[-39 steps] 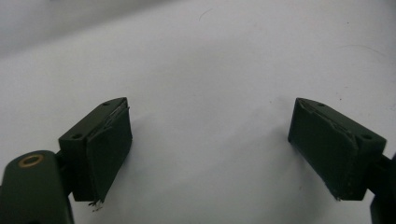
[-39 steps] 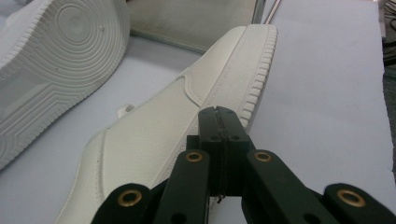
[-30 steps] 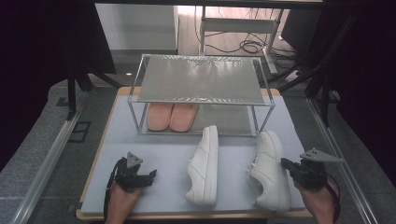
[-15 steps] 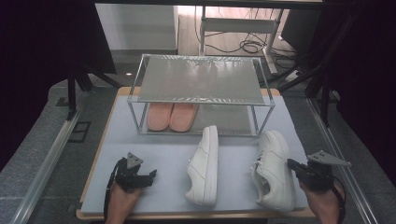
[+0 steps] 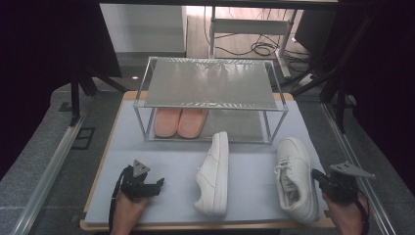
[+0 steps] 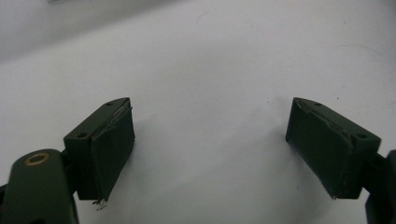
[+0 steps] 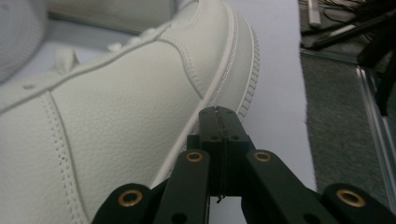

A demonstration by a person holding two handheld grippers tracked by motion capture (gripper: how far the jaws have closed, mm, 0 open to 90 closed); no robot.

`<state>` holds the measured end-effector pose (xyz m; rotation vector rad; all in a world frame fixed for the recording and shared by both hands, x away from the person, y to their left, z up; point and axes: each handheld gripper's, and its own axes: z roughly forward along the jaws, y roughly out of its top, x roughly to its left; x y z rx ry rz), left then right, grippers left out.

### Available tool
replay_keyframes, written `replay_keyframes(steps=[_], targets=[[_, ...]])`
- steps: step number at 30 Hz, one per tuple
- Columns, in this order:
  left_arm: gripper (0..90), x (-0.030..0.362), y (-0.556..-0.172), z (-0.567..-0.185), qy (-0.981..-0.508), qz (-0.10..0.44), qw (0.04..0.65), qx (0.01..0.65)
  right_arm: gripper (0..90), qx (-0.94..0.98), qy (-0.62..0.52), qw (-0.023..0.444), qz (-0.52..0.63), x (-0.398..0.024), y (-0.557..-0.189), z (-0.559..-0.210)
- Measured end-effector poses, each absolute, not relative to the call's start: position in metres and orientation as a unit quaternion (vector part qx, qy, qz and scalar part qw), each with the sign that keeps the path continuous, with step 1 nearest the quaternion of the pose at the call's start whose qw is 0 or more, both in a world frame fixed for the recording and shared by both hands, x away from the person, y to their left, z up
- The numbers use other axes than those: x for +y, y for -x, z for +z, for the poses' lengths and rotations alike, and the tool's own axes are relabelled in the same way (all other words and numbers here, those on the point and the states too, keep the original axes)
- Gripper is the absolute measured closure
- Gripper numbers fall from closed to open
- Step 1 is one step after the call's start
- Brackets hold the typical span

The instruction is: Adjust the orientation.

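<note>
Two white sneakers lie on the pale mat (image 5: 161, 161). One sneaker (image 5: 214, 174) rests on its side in the middle. The other sneaker (image 5: 295, 177) stands upright at the right and appears close up in the right gripper view as a leather side and ribbed sole (image 7: 116, 116). My right gripper (image 5: 317, 175) is at that shoe's outer side, its jaws shut with nothing between them, tips (image 7: 220, 116) right by the sole edge. My left gripper (image 5: 157, 184) hovers low over bare mat at the front left, jaws wide open (image 6: 210, 149) and empty.
A two-tier metal rack (image 5: 210, 83) stands at the back of the mat, with a pair of pink slippers (image 5: 178, 122) on its lower level. The table's wooden edge (image 5: 195, 226) runs along the front. Grey floor and rails flank both sides.
My right gripper has drifted to the right, still shut. The right sneaker appears to have shifted slightly right as well. The left gripper has stayed put.
</note>
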<state>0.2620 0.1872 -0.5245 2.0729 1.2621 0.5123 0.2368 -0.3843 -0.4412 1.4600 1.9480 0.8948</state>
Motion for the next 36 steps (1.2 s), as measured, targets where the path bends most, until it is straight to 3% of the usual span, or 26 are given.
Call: replay_keyframes(steps=[15,22,36], targets=[[15.5,0.188,-0.263,-0.524,-0.791,0.191,0.325,0.482,90.0,0.696,-0.601,0.249,0.303,-0.413,-0.242,-0.476],[15.5,0.188,-0.262,-0.524,-0.791,0.192,0.324,0.481,90.0,0.709,-0.589,0.199,0.333,-0.397,-0.251,-0.493],[15.8,0.187,-0.262,-0.525,-0.79,0.193,0.326,0.482,89.7,0.712,-0.577,0.21,0.34,-0.398,-0.25,-0.487]])
